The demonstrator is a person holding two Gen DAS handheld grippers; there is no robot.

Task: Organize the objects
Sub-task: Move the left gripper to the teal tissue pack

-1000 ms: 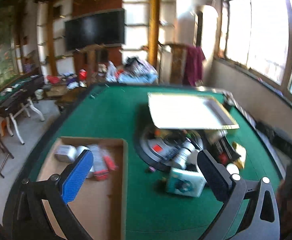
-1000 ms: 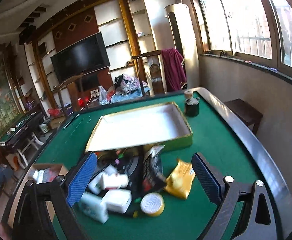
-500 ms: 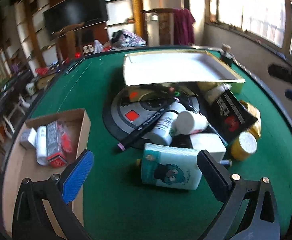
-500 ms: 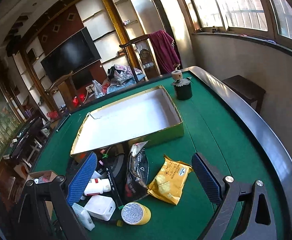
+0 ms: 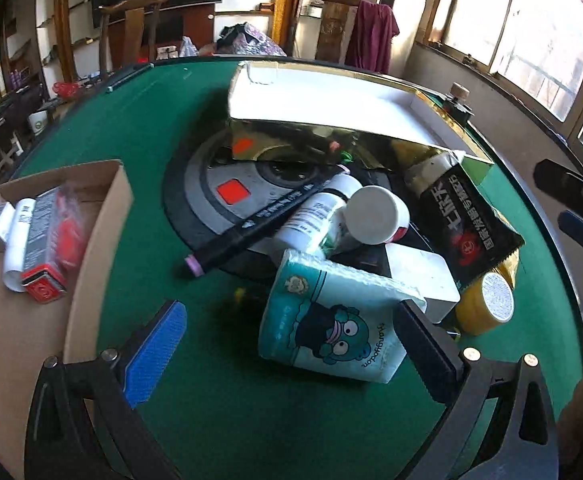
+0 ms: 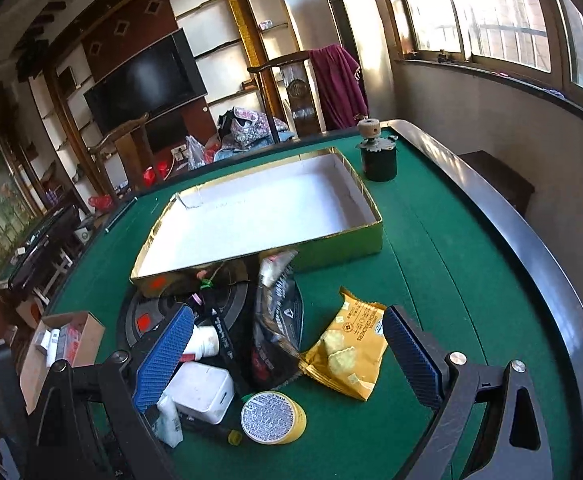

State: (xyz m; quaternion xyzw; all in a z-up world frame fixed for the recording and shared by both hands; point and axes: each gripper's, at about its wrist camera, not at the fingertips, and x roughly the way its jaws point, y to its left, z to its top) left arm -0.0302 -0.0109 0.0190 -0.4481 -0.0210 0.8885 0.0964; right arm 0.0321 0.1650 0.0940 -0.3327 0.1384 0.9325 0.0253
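Left gripper (image 5: 291, 344) nearer, one tissue pack (image 5: 331, 332)

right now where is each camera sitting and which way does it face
Left wrist: on the left gripper, low over the green table, facing the teal tissue pack and cardboard box; both open fingers show, and the right gripper's tip at the right edge.
Right wrist: on the right gripper, higher, facing the yellow snack bag and gold tray; its open fingers show.
Shared: yellow tape roll, black pouch.
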